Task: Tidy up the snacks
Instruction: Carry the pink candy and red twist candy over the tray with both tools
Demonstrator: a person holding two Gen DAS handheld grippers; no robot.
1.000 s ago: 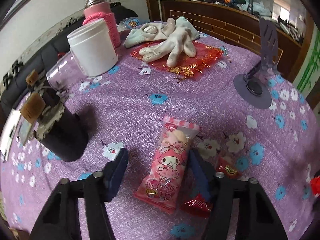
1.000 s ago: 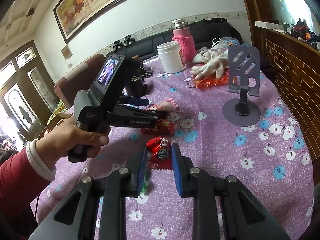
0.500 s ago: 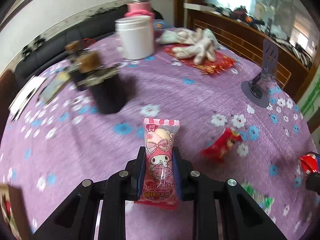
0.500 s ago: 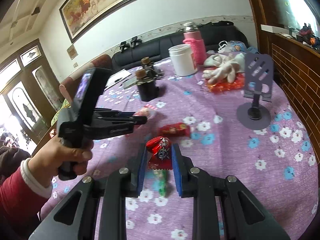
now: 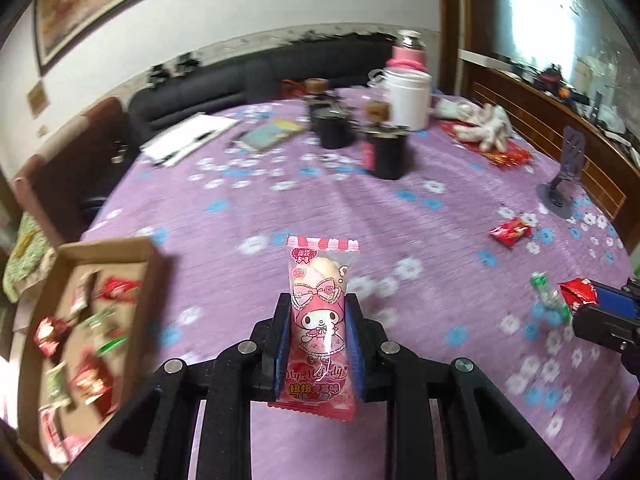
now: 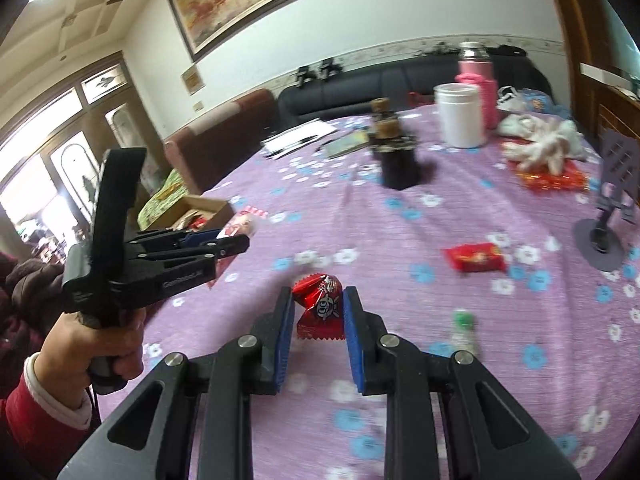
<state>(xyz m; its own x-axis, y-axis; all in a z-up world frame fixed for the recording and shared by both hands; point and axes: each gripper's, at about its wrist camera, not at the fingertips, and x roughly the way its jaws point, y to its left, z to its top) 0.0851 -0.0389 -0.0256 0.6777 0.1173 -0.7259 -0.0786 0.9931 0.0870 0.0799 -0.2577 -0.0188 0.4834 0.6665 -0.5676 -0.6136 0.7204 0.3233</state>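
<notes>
My left gripper [image 5: 319, 304] is shut on a pink My Melody snack packet [image 5: 320, 316] and holds it above the purple flowered tablecloth. A cardboard box [image 5: 150, 256] with several snacks inside lies at the left. My right gripper [image 6: 318, 300] is shut on a red candy packet [image 6: 320, 308], also held above the table; it shows at the right edge of the left wrist view [image 5: 578, 292]. The left gripper shows in the right wrist view [image 6: 236, 244], with the box [image 6: 200, 204] beyond it. A red packet [image 6: 476, 258] and a green candy [image 6: 464, 326] lie on the cloth.
Two dark jars with cork lids [image 5: 384, 152], a white tub [image 5: 408, 98], a pink flask [image 5: 410, 56], white gloves [image 5: 484, 128] and a purple phone stand [image 5: 564, 180] stand at the far and right side. Papers [image 5: 188, 140] lie far left.
My left gripper closed on the pink packet, lifted it and swung left; the cardboard box came into view. My right gripper still holds the red candy and has also turned left.
</notes>
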